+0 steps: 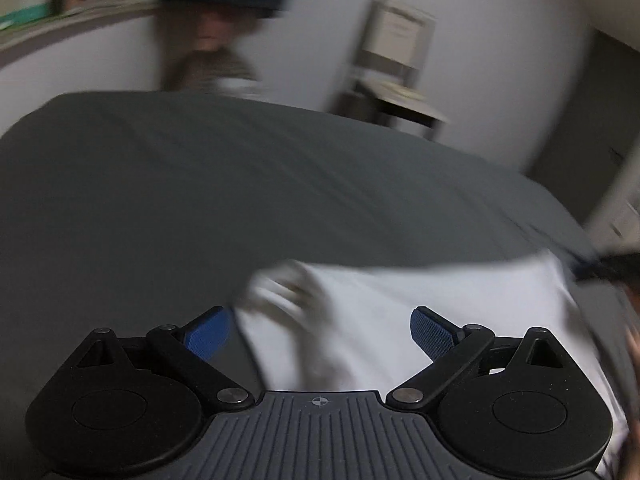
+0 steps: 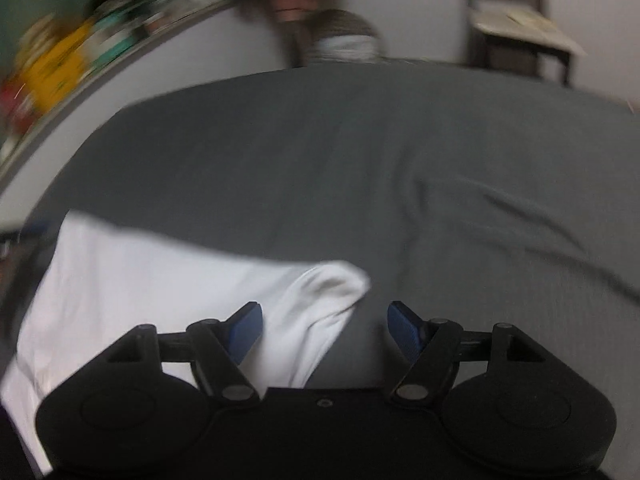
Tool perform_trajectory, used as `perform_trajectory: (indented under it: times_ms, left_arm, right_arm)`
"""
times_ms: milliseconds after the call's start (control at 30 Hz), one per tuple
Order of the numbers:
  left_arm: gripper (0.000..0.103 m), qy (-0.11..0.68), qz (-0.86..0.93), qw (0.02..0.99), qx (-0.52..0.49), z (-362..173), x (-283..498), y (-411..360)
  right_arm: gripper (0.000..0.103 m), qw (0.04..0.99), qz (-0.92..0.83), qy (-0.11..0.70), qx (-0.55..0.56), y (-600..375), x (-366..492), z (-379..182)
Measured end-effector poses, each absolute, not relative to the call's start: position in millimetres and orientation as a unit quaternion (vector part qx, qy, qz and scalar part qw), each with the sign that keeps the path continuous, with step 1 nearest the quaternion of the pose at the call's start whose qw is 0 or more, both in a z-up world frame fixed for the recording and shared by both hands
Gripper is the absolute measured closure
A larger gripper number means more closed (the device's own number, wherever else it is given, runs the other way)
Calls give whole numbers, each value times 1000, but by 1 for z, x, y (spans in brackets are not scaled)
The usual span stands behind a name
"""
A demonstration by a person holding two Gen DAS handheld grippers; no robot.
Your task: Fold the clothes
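evidently a fold is being set up: the white garment [image 2: 132, 280] lies flat on the grey bed [image 2: 360, 152], both tools, left tool [image 1: 320, 334] and right tool [image 2: 324, 330], are released above its corners; these must next be pinched.

The left gripper [image 1: 320, 334] is black plastic, with two round hubs, angled link arms pinned by silver screws, blue textured pads [image 1: 208, 332] and a grey ribbed centre plate bearing a small crosshair mark. The right gripper [image 2: 324, 332] has the same black hubs, silver screws and blue pads [image 2: 404, 334], but a plain black centre plate.
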State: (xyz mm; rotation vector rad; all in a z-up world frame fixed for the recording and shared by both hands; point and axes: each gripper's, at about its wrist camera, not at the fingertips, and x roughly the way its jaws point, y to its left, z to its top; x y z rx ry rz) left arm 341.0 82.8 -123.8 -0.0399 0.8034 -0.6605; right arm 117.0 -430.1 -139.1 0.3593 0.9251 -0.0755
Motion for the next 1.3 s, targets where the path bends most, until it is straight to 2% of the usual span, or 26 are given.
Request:
perform_trajectory:
  times_ms: [100,233,300,433,467,500,533,567,600,667,700,767,833,1033,1200,1300]
  left_arm:
    - [5,381,-272,883,-27,-131,365,77]
    - [5,410,-263,872,-43,-148,388,67]
    - [5,444,-279,851,-37,-159,393,58]
    - [5,439,-277,854,-37,-164,390,55]
    - [8,438,-286,851,-50,-165,387,53]
    - [16,441,-296,845,-59,-166,385,52]
    - [34,443,-293,846,-55,-168,383,51]
    - [40,443,-290,847,-50,-169,381,49]
    - [41,440,-287,849,-43,-170,378,47]
    - [59,438,-280,853,-41,-171,373,42]
    - [63,438,-280,853,-44,-171,371,41]
    - [81,437,-277,854,-49,-170,365,38]
    - [86,426,-269,863,-41,-164,360,34]
    - [89,372,-257,892,-6,-130,360,22]
    - [89,319,-216,923,-23,-90,399,0]
    - [89,301,-186,935,-20,-78,424,-23]
  right_arm:
    - [30,858,-25,450,245,-445,129,-154]
    - [32,849,-19,458,263,-452,138,-169]
    - [42,850,-6,454,268,-453,140,-174]
    - [53,855,5,444,267,-458,140,-173]
    - [57,856,5,442,268,-457,140,-173]
    - [59,856,3,439,272,-456,141,-173]
    - [61,854,2,437,281,-458,140,-174]
    - [66,853,1,434,290,-460,139,-173]
    - [71,852,2,432,296,-462,137,-174]
    - [82,850,4,429,306,-465,133,-175]
    - [87,854,4,426,298,-462,133,-175]
    - [91,863,3,421,280,-456,133,-174]
    - [92,876,-4,411,253,-448,132,-166]
    - [93,894,-19,392,218,-448,158,-132]
    - [92,908,-71,351,216,-467,205,-104]
    - [92,906,-83,362,203,-465,225,-107]
